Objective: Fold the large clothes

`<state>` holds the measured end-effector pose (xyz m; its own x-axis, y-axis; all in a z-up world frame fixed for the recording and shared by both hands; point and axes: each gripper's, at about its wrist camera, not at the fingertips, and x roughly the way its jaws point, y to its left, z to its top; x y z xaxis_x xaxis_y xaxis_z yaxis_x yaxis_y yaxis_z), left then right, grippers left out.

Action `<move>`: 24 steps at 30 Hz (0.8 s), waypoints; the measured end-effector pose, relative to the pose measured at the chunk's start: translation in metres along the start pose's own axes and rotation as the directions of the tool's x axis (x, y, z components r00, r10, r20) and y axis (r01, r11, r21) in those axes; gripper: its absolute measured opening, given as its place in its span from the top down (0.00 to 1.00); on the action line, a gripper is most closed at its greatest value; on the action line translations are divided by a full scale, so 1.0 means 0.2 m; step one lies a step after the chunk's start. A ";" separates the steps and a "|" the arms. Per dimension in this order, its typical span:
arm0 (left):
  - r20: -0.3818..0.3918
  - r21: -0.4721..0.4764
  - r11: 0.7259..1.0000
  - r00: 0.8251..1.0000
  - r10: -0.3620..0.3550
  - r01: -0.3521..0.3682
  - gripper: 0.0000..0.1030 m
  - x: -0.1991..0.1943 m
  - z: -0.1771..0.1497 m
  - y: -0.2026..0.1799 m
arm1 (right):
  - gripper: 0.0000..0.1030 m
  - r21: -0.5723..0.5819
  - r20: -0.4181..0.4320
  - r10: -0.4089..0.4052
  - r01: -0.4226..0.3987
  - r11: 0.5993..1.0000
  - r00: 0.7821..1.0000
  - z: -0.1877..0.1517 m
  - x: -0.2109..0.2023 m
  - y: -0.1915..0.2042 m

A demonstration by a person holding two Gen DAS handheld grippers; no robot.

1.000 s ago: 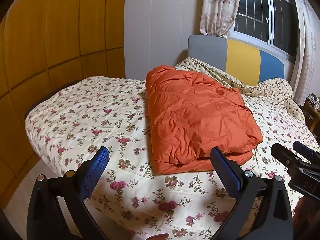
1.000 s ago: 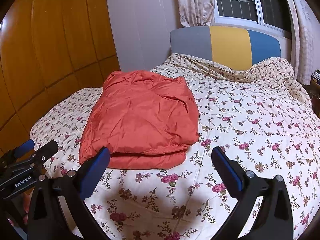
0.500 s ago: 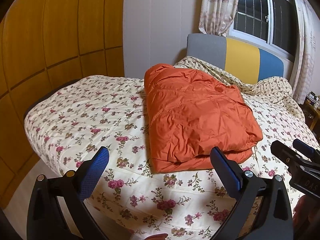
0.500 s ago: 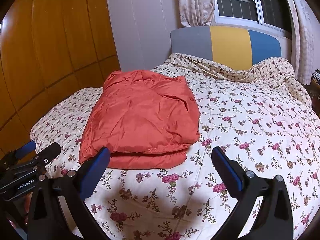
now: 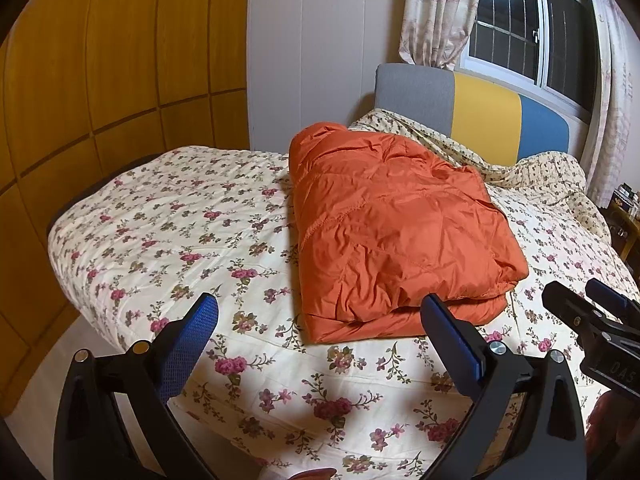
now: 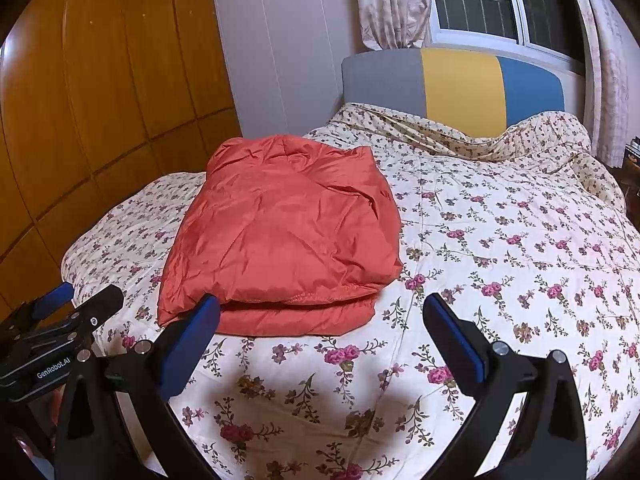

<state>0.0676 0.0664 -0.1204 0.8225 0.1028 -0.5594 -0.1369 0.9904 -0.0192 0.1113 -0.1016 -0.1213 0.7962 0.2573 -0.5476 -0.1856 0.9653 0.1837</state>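
Observation:
An orange puffer jacket lies folded in a thick rectangle on the floral bed. My left gripper hovers open over the bed's near edge, short of the jacket's front fold, holding nothing. My right gripper is open too, just in front of the jacket's near right corner, also holding nothing. Each gripper shows at the edge of the other's view: the right gripper in the left wrist view, the left gripper in the right wrist view.
The bed's floral quilt spreads around the jacket. A grey, yellow and blue headboard stands under a window with curtains. Wooden wardrobe panels line the left side. A small side table is at the far right.
Both grippers have drifted slightly back and up from the bed; the jacket stays put. Both stay open.

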 end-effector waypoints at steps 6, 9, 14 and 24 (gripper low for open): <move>-0.003 0.001 1.000 1.000 0.004 -0.004 0.03 0.01 0.00 0.00 | 0.02 0.000 0.001 0.002 -0.002 1.000 1.000 0.00 0.01 0.01; -0.005 0.001 1.000 1.000 0.006 -0.006 0.03 0.01 0.00 0.00 | 0.02 0.002 -0.002 0.002 -0.002 1.000 1.000 0.00 0.01 0.00; -0.008 0.003 1.000 1.000 0.005 -0.005 0.03 0.01 0.00 -0.01 | 0.02 0.008 -0.009 0.009 -0.009 1.000 1.000 0.00 0.03 0.00; -0.011 0.007 0.999 0.999 0.032 -0.032 0.03 0.02 -0.02 -0.03 | 0.02 0.011 -0.019 0.010 -0.010 1.000 1.000 -0.01 0.05 -0.01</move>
<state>0.0701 0.0613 -0.1254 0.8115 0.1333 -0.5689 -0.1594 0.9872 0.0040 0.1182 -0.1003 -0.1293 0.7830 0.2676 -0.5615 -0.1871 0.9622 0.1977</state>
